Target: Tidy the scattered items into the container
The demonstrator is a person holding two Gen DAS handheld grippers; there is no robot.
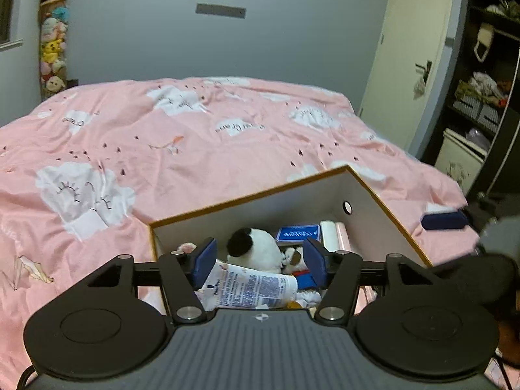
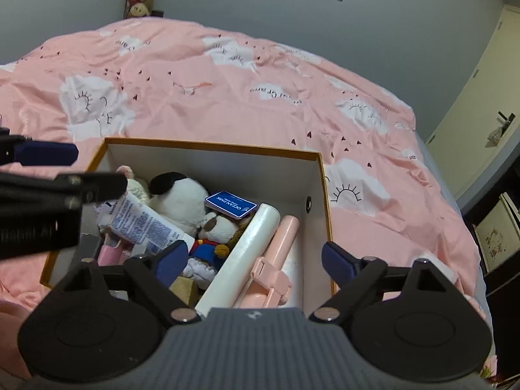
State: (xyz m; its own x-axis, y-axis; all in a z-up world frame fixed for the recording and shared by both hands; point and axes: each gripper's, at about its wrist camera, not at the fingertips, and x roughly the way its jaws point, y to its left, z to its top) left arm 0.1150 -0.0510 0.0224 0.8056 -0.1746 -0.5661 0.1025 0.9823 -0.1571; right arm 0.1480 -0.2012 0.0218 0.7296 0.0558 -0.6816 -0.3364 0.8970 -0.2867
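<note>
1. The left tongs hover above the box with their blue pads spread wide, nothing pinched between them
2. The box sits on the pink bed, holding a lotion tube, a black-and-white plush, a blue card pack and a lint roller
3. The right tongs also gape over the box, empty
</note>
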